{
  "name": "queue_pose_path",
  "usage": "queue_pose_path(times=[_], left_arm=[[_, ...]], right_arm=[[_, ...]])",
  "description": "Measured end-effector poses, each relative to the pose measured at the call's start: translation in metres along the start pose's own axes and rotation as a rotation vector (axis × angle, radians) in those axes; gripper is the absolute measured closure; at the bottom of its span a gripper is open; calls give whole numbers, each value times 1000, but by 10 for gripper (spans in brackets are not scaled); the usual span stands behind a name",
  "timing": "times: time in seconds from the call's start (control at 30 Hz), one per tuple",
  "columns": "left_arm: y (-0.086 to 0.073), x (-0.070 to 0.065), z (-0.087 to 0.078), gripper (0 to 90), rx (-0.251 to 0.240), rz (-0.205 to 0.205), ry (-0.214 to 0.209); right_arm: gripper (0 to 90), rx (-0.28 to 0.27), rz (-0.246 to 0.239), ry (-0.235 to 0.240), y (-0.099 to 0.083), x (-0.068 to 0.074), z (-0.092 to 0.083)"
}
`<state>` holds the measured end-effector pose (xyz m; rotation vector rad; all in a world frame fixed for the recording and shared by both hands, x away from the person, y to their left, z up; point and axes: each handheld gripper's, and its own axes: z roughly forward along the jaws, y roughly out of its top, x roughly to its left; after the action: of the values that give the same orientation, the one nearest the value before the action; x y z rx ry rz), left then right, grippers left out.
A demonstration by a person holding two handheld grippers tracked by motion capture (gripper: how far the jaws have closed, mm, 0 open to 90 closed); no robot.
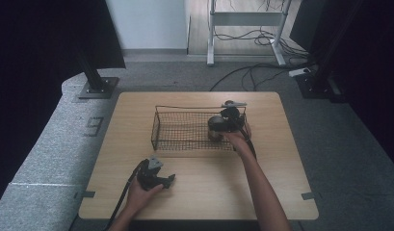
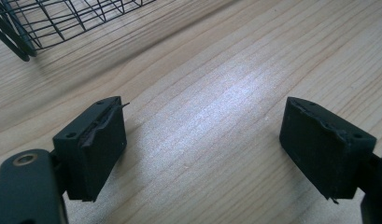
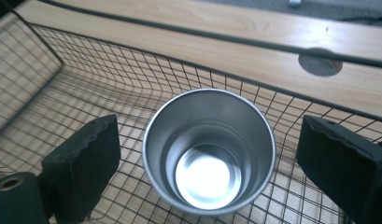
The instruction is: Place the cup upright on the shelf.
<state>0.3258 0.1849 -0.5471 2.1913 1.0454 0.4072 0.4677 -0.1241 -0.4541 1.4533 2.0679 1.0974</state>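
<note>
Steel cup (image 3: 209,149) upright, mouth up

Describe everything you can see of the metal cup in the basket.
The metal cup is a plain, shiny steel-looking tumbler, round, narrowing toward a flat bright bottom, with a thin rim. It is empty and stands upright on the mesh floor of the black wire basket, toward its right end. The right hand-held gripper has its jaws open on either side of the cup, with gaps showing, so nothing but the basket floor appears to touch it.
</note>
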Motion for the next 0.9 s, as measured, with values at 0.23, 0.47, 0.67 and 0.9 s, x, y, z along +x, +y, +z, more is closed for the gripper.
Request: queue_pose_path(times=[0.23,0.47,0.67,0.9], left_arm=[[0,0,0,146,0,0,1],[0,0,0,146,0,0,1],[0,0,0,146,2,1,0],[0,0,0,146,1,1,-1]], right_arm=[[97,-85,-13,51,-8,0,-28],[130,-160,-46,86,-33,2,-59],[139,-172,-75,92,-58,0,-79],[146,-168,-58,100,-96,-6,-91]])
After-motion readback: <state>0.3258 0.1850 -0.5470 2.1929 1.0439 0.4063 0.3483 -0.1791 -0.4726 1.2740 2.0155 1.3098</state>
